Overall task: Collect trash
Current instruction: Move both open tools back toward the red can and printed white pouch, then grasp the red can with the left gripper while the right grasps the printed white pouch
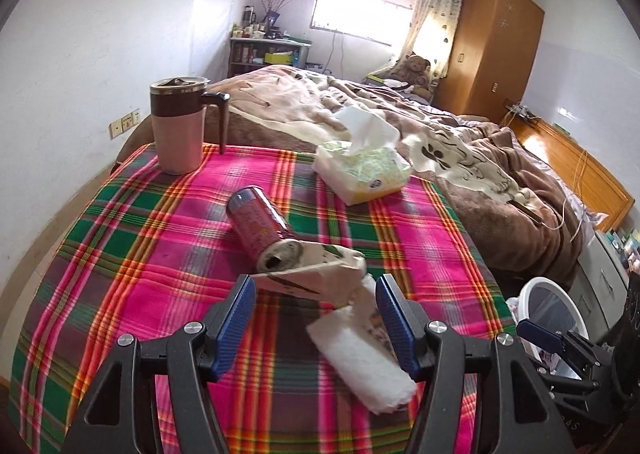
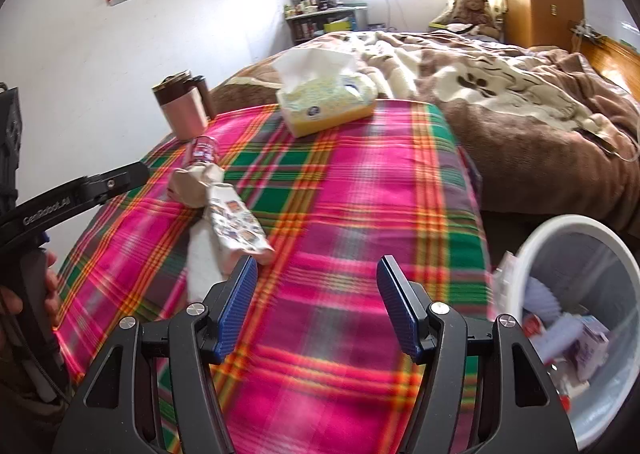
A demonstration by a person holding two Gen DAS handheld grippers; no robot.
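On the plaid cloth lie a red drink can on its side, a crumpled beige carton and a white printed wrapper. My left gripper hovers open over the carton and wrapper, and its pads press on neither. In the right wrist view the same can, carton and wrapper lie to the left. My right gripper is open over bare cloth, with nothing between its fingers. A white bin with several scraps inside stands at the lower right.
A pink lidded mug stands at the cloth's far left corner and a yellow tissue box at its far edge. Behind them is a bed with a brown blanket. The bin is past the right edge. A hand holds the left gripper.
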